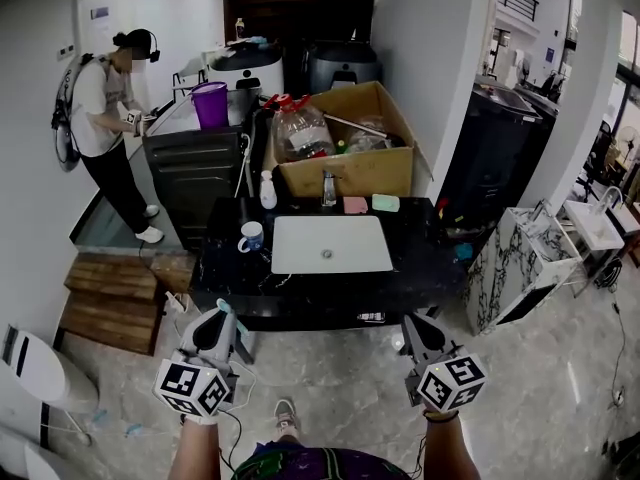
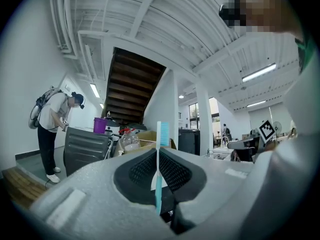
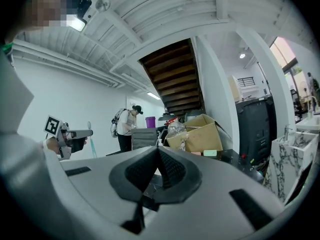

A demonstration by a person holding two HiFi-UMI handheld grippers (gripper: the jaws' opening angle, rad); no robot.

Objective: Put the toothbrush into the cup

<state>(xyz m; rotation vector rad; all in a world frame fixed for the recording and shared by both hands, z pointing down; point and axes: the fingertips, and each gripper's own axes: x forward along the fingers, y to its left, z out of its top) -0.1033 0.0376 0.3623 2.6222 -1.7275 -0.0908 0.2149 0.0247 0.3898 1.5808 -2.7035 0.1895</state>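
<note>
- The left tool (image 2: 159, 165) is clamped on a light-blue toothbrush (image 2: 158, 184). The jaws pinch its handle from both sides.
- The toothbrush stands upright in the jaws, with its bristle head above the jaw tips.
- The right tool (image 3: 158, 156) has its jaws pressed together, with nothing between them.
- In the head view both tools are held low over the pale floor (image 1: 340, 378), on the near side of the black bench (image 1: 425, 263) and apart from it.
- The cup (image 1: 251, 236), white with a blue band, stands on the bench just left of the white sink (image 1: 331, 245). It is well apart from the toothbrush.
- A cardboard box (image 1: 350, 171) full of clutter sits behind the sink.
- Further back on the left, a person (image 1: 105, 118) with a backpack stands at another bench that carries a purple bucket (image 1: 210, 105).
</note>
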